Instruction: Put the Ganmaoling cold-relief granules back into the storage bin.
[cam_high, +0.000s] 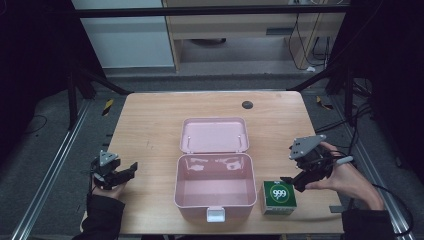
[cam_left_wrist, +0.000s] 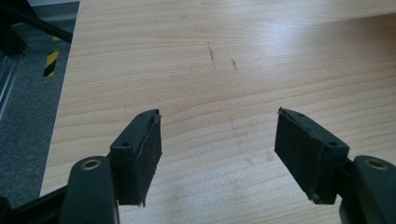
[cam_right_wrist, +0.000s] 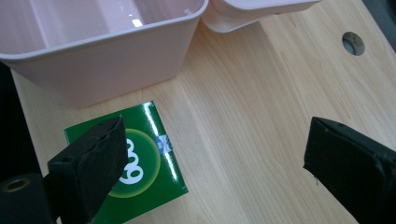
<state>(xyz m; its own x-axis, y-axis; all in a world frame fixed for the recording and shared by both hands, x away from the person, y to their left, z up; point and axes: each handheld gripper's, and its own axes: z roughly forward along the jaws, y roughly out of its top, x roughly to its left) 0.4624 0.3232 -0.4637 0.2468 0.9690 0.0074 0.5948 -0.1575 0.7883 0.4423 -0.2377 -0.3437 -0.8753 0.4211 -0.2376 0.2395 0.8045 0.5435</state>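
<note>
Approach step: right gripper (cam_high: 289, 178) jaws open and empty beside the green box (cam_high: 279, 196), which sits at the worktop's near edge just right of the open pink case (cam_high: 215, 199); left gripper (cam_high: 131, 168) open, idle; next, straddle box and close.

The pink box (cam_high: 215, 187) stands open mid-counter, its lid (cam_high: 215, 135) lying flat behind it, together blocking the centre. Bare counter (cam_high: 150, 130) runs wide on the left, where the left tongs (cam_high: 131, 167) rest. On the right, the green carton (cam_high: 279, 196) sits just beside the box wall, a narrow gap between; beyond it the counter lies free toward the far edge
</note>
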